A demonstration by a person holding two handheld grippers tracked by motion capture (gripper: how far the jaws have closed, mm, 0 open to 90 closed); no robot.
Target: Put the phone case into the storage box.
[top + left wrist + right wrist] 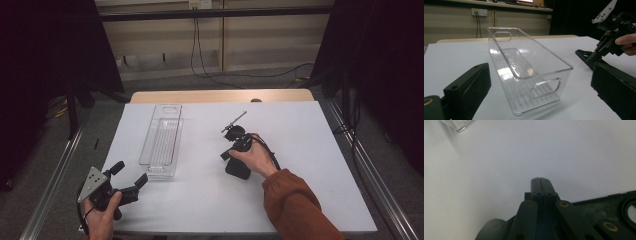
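A: Where does the long, clear plastic bin with slotted handle cut-outs (162, 140) sit?

B: It stands upright on the white tabletop (300, 150), left of the middle, its long sides running away from the person. Nothing lies inside it. In the left gripper view the same bin (524, 67) stands straight ahead, its near short end with the oval handle hole facing the camera.

A: And the left gripper (129, 179)?

B: It is at the near left corner of the table, held in the person's left hand (102, 212), with the grey three-cornered plate on top. Its two black jaws stand wide apart and grip nothing. They point toward the near end of the bin, close to it but not touching. From its own camera the jaws frame the bin from either side, with bare table between them and the plastic.

A: The right gripper (231, 131)?

B: It is right of the middle of the table, well apart from the bin, in the person's right hand (255, 157); a rust-orange sleeve (295, 205) covers the forearm. In the right gripper view the gripper (539, 179) has its two jaws pressed flat together, with only a thin seam between them and nothing caught there. They point down at the white surface, and a corner of the clear bin (459, 125) shows at the top left edge.

A: Does it touch the table?

B: I cannot tell.
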